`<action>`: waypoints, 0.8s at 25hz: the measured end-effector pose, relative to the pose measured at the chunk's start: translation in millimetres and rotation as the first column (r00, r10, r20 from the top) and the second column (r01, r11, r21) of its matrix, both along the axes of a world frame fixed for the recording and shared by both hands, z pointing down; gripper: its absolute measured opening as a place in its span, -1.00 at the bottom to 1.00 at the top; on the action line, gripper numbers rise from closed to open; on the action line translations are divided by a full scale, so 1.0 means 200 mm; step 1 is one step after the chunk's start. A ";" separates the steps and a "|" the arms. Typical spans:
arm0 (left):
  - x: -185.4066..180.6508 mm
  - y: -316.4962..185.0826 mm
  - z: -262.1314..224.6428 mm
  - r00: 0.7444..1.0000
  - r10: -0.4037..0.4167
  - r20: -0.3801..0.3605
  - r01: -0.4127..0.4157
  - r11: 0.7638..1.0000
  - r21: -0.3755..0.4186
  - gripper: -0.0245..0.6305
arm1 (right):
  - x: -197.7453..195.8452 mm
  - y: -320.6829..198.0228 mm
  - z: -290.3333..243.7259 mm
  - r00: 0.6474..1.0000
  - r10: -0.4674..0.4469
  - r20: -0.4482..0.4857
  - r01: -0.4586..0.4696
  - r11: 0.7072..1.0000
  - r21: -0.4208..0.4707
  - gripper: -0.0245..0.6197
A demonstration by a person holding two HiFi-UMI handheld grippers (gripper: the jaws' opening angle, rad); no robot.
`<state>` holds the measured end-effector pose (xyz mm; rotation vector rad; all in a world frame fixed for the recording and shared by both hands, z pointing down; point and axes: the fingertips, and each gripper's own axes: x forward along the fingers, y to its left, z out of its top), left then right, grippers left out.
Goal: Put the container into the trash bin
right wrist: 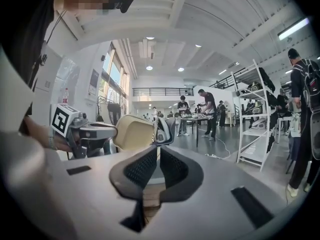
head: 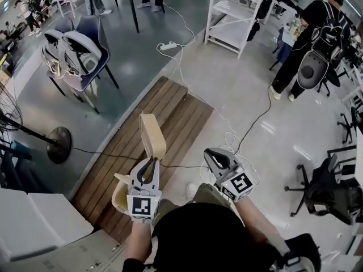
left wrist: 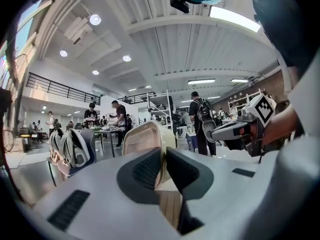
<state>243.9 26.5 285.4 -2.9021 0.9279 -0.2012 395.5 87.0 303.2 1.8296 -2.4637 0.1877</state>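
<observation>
A beige hinged takeaway container [head: 152,135] hangs open in front of me, its lid standing up and its base [head: 120,194] lower to the left. My left gripper [head: 148,166] is shut on its edge. In the left gripper view the container [left wrist: 142,139] rises between the dark pads [left wrist: 145,170], and the left gripper [left wrist: 163,166] is clamped on its thin wall. My right gripper [head: 211,156] is held beside it to the right, apart from it, shut with nothing in it. The right gripper view shows the right gripper [right wrist: 158,166] with its jaws together, and the container [right wrist: 132,131] off to the left.
Below me lies a wooden slatted platform [head: 164,123] on the grey floor. Stacked chairs [head: 79,50] and a floor fan [head: 57,143] stand at left, a white cabinet [head: 34,222] at lower left. Ahead is a white shelf rack [head: 235,16]; right, a person with a backpack [head: 309,44], a black office chair [head: 323,186] and floor cables [head: 249,123].
</observation>
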 end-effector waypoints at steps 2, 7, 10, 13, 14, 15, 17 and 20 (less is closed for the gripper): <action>0.05 -0.06 0.00 1.000 -0.028 -0.010 0.028 1.000 0.004 -0.79 | 0.05 -0.07 0.00 1.000 -0.031 0.000 0.031 1.000 0.003 -0.83; 0.13 -0.16 0.02 0.995 -0.102 -0.011 0.102 0.995 0.019 -0.79 | 0.14 -0.23 0.03 0.994 -0.110 -0.001 0.110 0.994 -0.010 -0.83; 0.12 -0.19 0.02 0.989 -0.149 -0.011 0.149 0.989 -0.002 -0.79 | 0.13 -0.31 0.04 0.987 -0.163 0.000 0.163 0.987 -0.014 -0.83; 0.07 -0.21 0.03 0.982 -0.188 -0.008 0.188 0.982 0.012 -0.79 | 0.06 -0.39 0.03 0.977 -0.215 0.000 0.215 0.976 -0.016 -0.83; 0.04 -0.23 0.03 0.979 -0.205 -0.011 0.205 0.979 0.020 -0.79 | 0.03 -0.42 0.03 0.972 -0.236 0.000 0.235 0.972 -0.016 -0.83; 0.00 -0.24 0.03 0.975 -0.223 -0.015 0.224 0.974 0.023 -0.79 | -0.01 -0.45 0.03 0.967 -0.257 -0.001 0.256 0.966 -0.017 -0.83; -0.08 -0.26 0.03 0.963 -0.267 -0.018 0.267 0.964 -0.002 -0.79 | -0.09 -0.50 0.02 0.955 -0.297 -0.005 0.297 0.955 -0.021 -0.83; -0.21 -0.27 0.04 0.948 -0.318 -0.020 0.318 0.948 -0.021 -0.79 | -0.22 -0.54 0.01 0.939 -0.345 -0.009 0.345 0.938 -0.026 -0.83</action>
